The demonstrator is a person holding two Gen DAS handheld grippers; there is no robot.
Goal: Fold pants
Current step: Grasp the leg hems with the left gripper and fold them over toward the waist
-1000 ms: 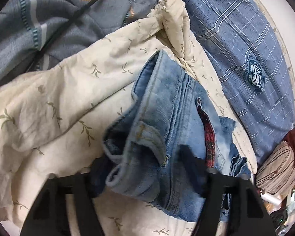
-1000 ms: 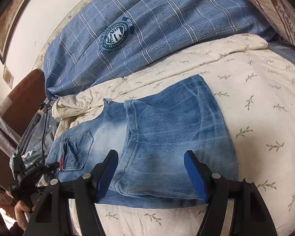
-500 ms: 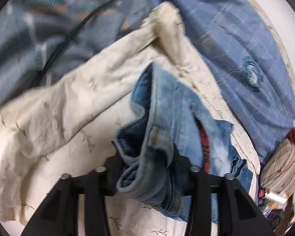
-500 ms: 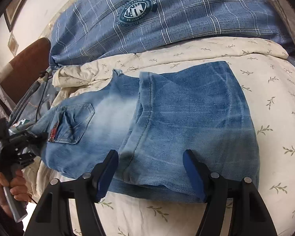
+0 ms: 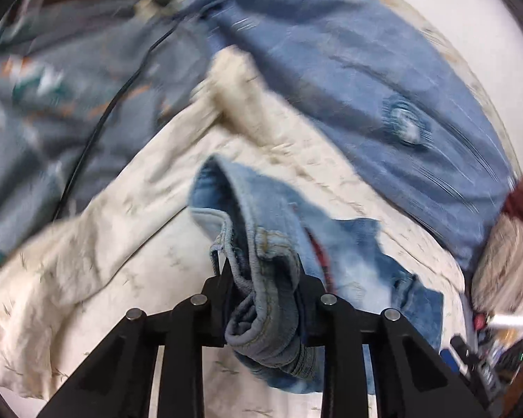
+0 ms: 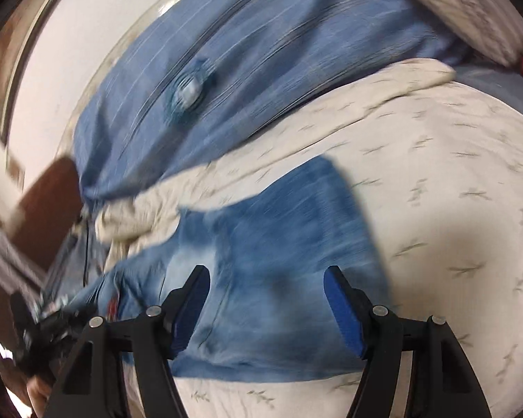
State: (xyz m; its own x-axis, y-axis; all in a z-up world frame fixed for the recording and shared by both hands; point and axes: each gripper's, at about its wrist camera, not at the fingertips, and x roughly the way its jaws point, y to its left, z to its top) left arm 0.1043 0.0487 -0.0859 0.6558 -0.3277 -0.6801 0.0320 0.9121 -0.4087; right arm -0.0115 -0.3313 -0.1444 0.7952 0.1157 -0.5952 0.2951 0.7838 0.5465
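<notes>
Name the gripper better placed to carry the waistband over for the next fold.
Left. The left gripper is already shut on the jeans' bunched waistband, lifted off the cream sheet. The right gripper hangs open over the folded legs, gripping nothing.

Bed: cream leaf-print sheet (image 6: 436, 181); blue plaid cover (image 6: 261, 69) at far side; white wall (image 6: 80, 69) beyond; brown headboard (image 6: 48, 205) left.

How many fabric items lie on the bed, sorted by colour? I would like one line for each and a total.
Blue denim: 1, the jeans, clamped by the left gripper.
Blue plaid: 1, the cover.
Cream with leaf print: 1, the sheet.
Grey patterned: 1, the blanket.
Total: 4
</notes>
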